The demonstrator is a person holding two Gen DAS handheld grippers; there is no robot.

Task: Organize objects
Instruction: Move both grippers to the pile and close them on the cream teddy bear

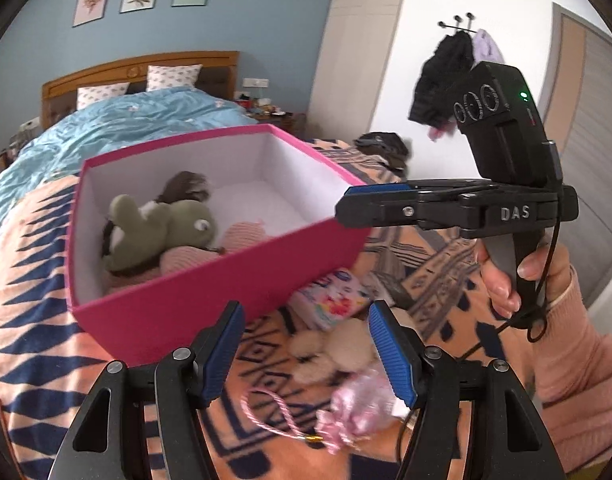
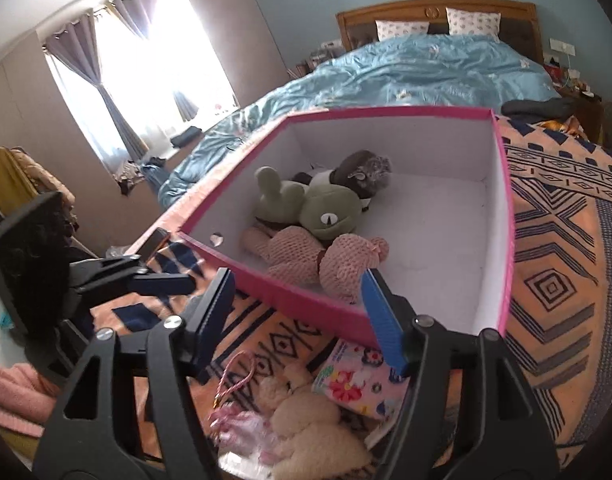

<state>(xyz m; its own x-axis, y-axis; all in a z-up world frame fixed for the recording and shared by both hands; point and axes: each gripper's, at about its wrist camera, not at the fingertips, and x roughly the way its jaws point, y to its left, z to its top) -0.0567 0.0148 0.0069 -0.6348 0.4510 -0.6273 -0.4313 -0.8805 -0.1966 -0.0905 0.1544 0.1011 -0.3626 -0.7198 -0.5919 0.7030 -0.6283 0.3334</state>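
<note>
Magenta-pink cardboard box (image 2: 306,292) with plain white inside walls and floor. Inside: olive-green plush frog (image 2: 314,208) with a white eye, salmon-pink knitted plush (image 2: 306,252), brown and grey plush (image 2: 366,172). Peach-orange blanket (image 2: 558,248) patterned with navy diamonds, zigzags and grey stripes. Near the blanket's front edge: cream fluffy plush (image 2: 306,416), pink flowered packet (image 2: 358,380) with red, yellow and blue blossoms, pale pink shiny pouch (image 1: 362,404) with twisted pink cord and gold clasp. Light-blue quilt (image 2: 426,72) beyond, white dotted pillows (image 2: 472,20), warm brown wooden headboard (image 2: 434,6). Black tool (image 1: 302,344) with ribbed blue pads (image 1: 390,356); second black tool (image 2: 296,312), likewise blue-padded.
</note>
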